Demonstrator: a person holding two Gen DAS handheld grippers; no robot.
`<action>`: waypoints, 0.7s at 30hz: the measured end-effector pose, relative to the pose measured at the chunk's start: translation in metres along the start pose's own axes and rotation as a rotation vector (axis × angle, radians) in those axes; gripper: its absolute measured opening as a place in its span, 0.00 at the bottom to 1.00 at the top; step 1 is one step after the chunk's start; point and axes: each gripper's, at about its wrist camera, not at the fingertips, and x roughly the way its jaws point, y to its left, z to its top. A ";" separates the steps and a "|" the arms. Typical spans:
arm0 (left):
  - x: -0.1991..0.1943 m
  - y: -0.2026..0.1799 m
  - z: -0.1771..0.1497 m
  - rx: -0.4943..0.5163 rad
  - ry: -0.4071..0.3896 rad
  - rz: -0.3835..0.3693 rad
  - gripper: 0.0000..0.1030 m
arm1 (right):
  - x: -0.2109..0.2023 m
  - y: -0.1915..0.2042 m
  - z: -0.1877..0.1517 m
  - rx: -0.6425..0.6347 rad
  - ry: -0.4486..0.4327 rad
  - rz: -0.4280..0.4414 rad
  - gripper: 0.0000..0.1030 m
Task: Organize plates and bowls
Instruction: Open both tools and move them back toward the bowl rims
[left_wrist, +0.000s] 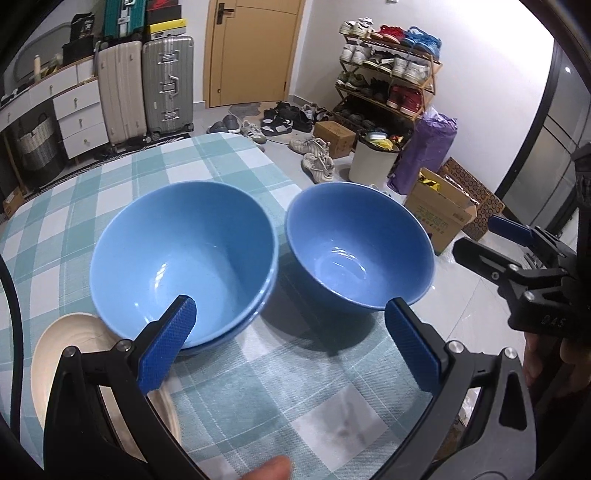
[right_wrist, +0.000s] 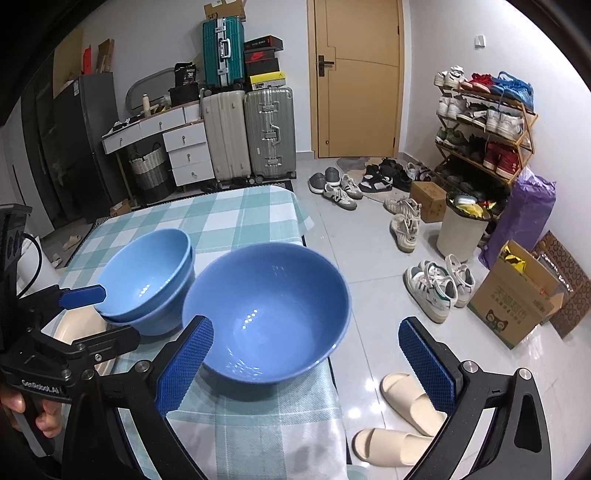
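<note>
Right tool (right_wrist: 304, 354) is gaping wide, holding nothing, with the single bowl (right_wrist: 266, 310) directly ahead on the counter (right_wrist: 236, 210); the 2 stacked bowls (right_wrist: 147, 273) sit ahead-left. Left tool (left_wrist: 291, 343) is likewise gaping, empty. Judged step: nesting; next, close on that rim.

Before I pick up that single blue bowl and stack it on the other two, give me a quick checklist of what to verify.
1. Right gripper open: ok, fingers spread wide.
2. Left gripper open and not holding anything: ok.
3. Single bowl empty: ok.
4. Stacked bowls nested, top one empty: ok.
5. Single bowl's footing: not ok, it sits near the table's right edge, partly over the floor.
6. Clearance at the stack: not ok, a left gripper finger sits against its rim; whether touching, cannot tell.
</note>
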 end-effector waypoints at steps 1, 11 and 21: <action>0.002 -0.002 0.000 0.003 0.002 -0.004 0.99 | 0.001 -0.002 -0.001 0.006 0.003 0.001 0.99; 0.006 0.001 -0.003 -0.038 0.024 -0.123 0.89 | 0.021 -0.036 -0.016 0.133 0.064 0.031 0.99; 0.011 -0.009 0.001 -0.032 0.013 -0.180 0.60 | 0.034 -0.041 -0.017 0.141 0.066 0.056 0.97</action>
